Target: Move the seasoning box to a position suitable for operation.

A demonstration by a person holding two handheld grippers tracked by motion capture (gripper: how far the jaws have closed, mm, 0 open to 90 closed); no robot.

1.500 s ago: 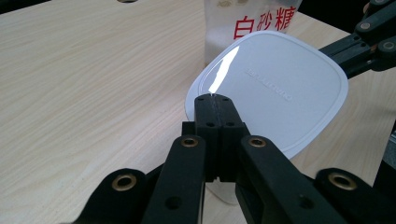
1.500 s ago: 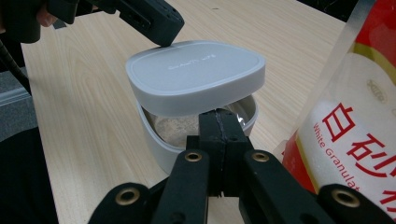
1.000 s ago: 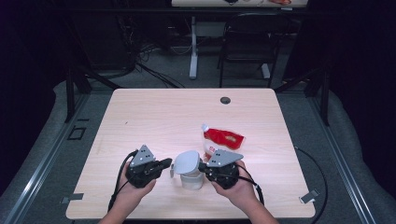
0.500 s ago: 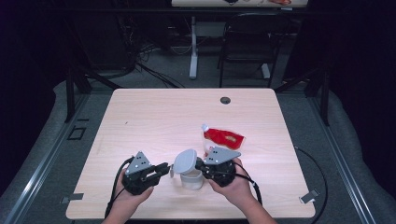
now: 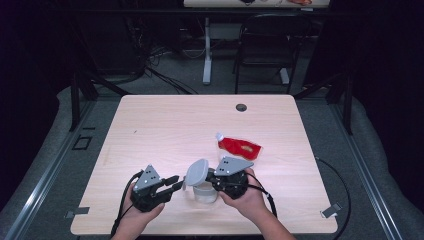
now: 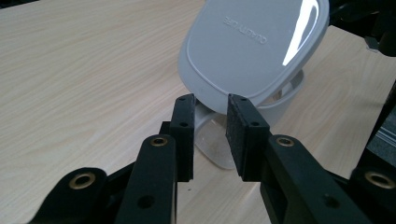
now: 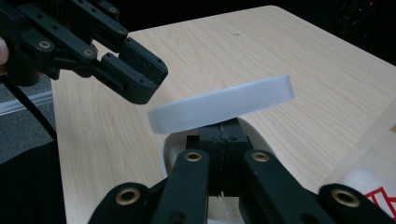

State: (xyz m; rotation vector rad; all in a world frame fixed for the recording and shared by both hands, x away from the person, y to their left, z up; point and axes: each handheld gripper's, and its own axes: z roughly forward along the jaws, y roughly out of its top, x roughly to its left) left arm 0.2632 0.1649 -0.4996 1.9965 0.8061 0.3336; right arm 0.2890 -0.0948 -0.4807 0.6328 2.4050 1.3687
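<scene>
A translucent white container (image 5: 204, 194) stands near the table's front edge, with a white lid (image 5: 196, 172) lying tilted across its rim. My right gripper (image 5: 210, 179) is shut on the container's wall; in the right gripper view its pads (image 7: 223, 135) meet just under the lid (image 7: 224, 105). My left gripper (image 5: 176, 183) sits just left of the lid. Its jaws have just been opening and stand apart with nothing between them (image 6: 210, 121). The lid (image 6: 252, 46) leans a short way beyond them, over the container (image 6: 219, 149).
A red sauce packet (image 5: 240, 146) lies on the wooden table (image 5: 165, 130) behind and to the right of my right hand. A small round hole (image 5: 241, 107) sits near the far edge. Chairs and stands are on the floor beyond.
My left gripper opened, let go of the lid and drew back slightly to the left. The lid went from lying flatter on the container to resting tilted. My right gripper stayed put.
</scene>
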